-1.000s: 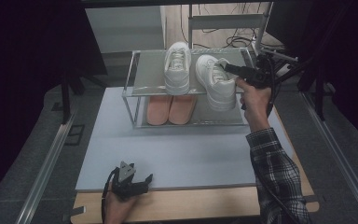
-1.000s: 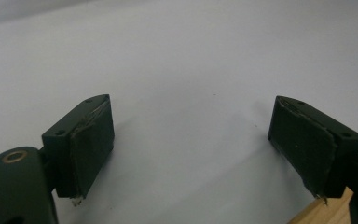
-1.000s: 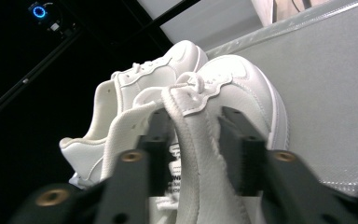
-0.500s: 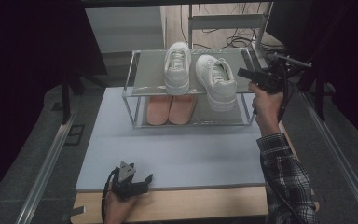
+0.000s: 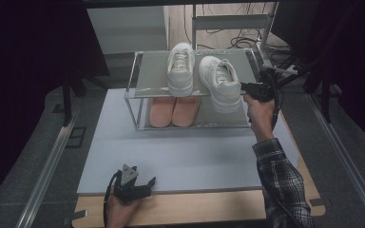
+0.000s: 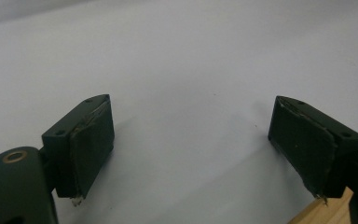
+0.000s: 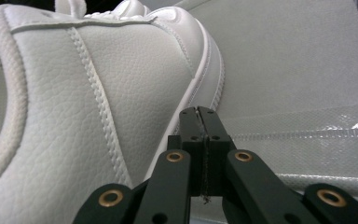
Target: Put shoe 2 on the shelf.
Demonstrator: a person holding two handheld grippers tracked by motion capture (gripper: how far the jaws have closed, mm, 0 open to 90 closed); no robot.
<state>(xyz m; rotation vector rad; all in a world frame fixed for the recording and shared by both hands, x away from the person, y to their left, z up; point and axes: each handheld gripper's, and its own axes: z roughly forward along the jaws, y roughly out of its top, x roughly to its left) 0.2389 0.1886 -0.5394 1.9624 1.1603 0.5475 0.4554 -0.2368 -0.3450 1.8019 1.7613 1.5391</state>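
While the left gripper (image 5: 145,183) rests spread on the mat (image 5: 190,156), the right gripper (image 7: 199,114), pressed together, touches the white shoe (image 7: 88,93).

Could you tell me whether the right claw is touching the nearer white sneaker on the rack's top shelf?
Cannot tell. In the right gripper view the shut right claw points at the white sneaker by its sole edge, but its tips overlap the sole, so neither contact nor a gap shows plainly.

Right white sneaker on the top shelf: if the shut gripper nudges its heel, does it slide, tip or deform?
The right white sneaker probably slides or pivots: flat sole, smooth-looking top shelf. Its heel overhangs the front edge, so a pull could drop it. The padded leather likely dents slightly under the right gripper.
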